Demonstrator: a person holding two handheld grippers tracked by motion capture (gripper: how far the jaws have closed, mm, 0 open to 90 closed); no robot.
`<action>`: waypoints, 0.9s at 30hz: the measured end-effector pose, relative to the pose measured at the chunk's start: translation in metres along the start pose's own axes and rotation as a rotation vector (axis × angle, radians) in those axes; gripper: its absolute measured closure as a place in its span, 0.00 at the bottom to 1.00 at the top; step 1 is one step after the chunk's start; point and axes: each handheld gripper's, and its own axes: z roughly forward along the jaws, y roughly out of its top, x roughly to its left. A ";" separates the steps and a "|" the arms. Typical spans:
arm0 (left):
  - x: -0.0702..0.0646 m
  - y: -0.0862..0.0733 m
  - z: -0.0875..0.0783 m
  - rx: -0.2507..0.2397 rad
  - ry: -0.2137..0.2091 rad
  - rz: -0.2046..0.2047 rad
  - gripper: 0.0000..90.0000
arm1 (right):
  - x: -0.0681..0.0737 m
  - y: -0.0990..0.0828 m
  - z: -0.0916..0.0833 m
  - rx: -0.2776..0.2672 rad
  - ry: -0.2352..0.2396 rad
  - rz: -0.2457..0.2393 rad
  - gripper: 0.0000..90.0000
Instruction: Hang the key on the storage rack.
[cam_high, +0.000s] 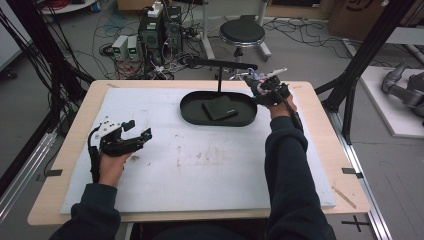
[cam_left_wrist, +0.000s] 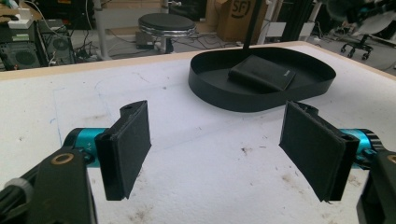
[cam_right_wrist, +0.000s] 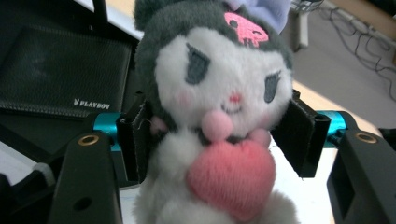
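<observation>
Nearest the person, the left gripper (cam_high: 139, 129) rests low over the white mat (cam_high: 200, 165) at the left of the table (cam_high: 75, 145), carried by the left hand (cam_high: 112, 167). Its jaws stand wide apart and released, with nothing between them; in the left gripper view the two black pads (cam_left_wrist: 128, 144) frame bare mat, which is marked by scattered brown stains.

Beyond the gripper, toward the far middle of the mat, lies a black oval tray (cam_high: 192, 114). A black wallet (cam_high: 219, 108) lies flat inside it, roughly central; in the right gripper view the wallet (cam_right_wrist: 60, 74) shows a small white brand mark near one corner. A thin black post (cam_high: 219, 80) rises at the back edge of the tray and carries a horizontal bar above it.

At the tray's right end, the right gripper (cam_high: 261, 86) is held by the right hand (cam_high: 277, 100), forearm extended up the right side of the table. Its jaws are clenched on a plush toy (cam_right_wrist: 215, 112): a white-faced doll with a dark grey hood, a pink skull emblem on the forehead and a pink heart at its chest. The pads press against both sides of the toy at about neck level. The toy is off the table surface, at the tray's right rim, with the wallet seen behind and to its left.

Farthest off, a round black stool (cam_high: 242, 33) and computer cases with cables stand on the floor.
</observation>
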 end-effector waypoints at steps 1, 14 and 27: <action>0.000 0.000 0.000 -0.003 0.002 -0.002 0.27 | 0.004 0.000 0.004 0.008 0.002 0.002 0.40; 0.000 0.000 -0.001 -0.003 -0.002 0.002 0.27 | 0.002 -0.014 0.003 -0.081 0.059 0.117 0.23; 0.000 0.002 -0.001 -0.023 0.001 -0.003 0.27 | -0.009 -0.084 -0.066 -0.192 0.134 0.067 0.23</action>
